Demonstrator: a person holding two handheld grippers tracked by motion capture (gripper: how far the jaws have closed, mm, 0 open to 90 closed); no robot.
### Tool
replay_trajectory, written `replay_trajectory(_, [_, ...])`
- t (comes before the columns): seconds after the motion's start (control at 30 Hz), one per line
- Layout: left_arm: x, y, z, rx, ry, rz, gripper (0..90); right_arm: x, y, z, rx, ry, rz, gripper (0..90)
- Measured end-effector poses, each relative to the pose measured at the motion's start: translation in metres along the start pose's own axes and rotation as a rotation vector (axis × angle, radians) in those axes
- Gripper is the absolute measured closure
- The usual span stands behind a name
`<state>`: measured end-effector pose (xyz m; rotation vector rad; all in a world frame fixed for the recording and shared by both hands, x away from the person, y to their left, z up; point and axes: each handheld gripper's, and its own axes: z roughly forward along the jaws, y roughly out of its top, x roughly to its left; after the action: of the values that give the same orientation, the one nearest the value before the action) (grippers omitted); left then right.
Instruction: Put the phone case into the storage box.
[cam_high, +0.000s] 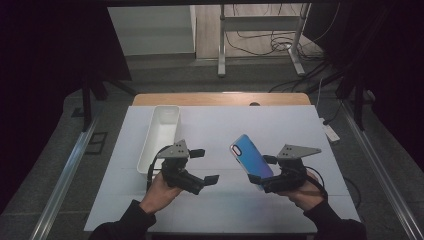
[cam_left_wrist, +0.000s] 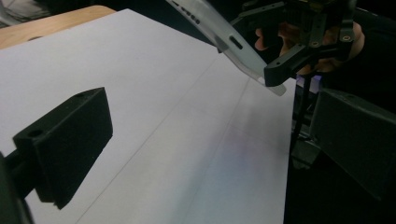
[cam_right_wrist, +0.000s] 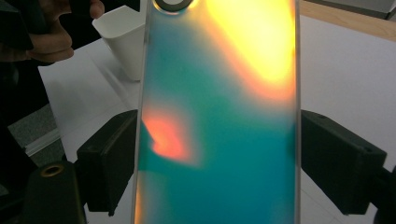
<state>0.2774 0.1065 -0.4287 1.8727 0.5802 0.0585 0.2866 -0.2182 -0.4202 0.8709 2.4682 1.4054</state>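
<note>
High view: fixed overhead, facing forward and down across the whole table (cam_high: 220, 125). Left gripper view: low over the white sheet, facing the right gripper (cam_left_wrist: 303, 51) at 1 o'clock. Right gripper view: very close behind the phone case (cam_right_wrist: 219, 121), tray (cam_right_wrist: 122, 39) at 11 o'clock. All three share the case.

— Where does the tray (cam_high: 161, 134) sit?
— On the left half of the table (cam_high: 280, 127), running from near the far edge toward the person.
— And the grippers?
— The left gripper (cam_high: 204, 165) hangs just right of the tray's near end. The right gripper (cam_high: 262, 169) is well apart to its right, with the phone case (cam_high: 250, 155) between its jaws, raised off the table and leaning away.
</note>
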Motion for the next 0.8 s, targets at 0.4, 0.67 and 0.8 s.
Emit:
replay_trajectory(0.4, [-0.002, 0.005, 0.014, 0.011, -0.03, 0.011, 0.1, 0.01, 0.003, 0.006, 0.001, 0.032, -0.017, 16.8])
replay_trajectory(0.67, [-0.004, 0.009, 0.022, 0.025, -0.067, 0.015, 0.3, 0.016, 0.005, 0.008, -0.01, 0.059, -0.02, 16.8])
replay_trajectory(0.8, [-0.002, 0.01, 0.024, 0.032, -0.109, 0.012, 1.3, 0.018, 0.005, 0.009, -0.011, 0.067, -0.025, 16.8])
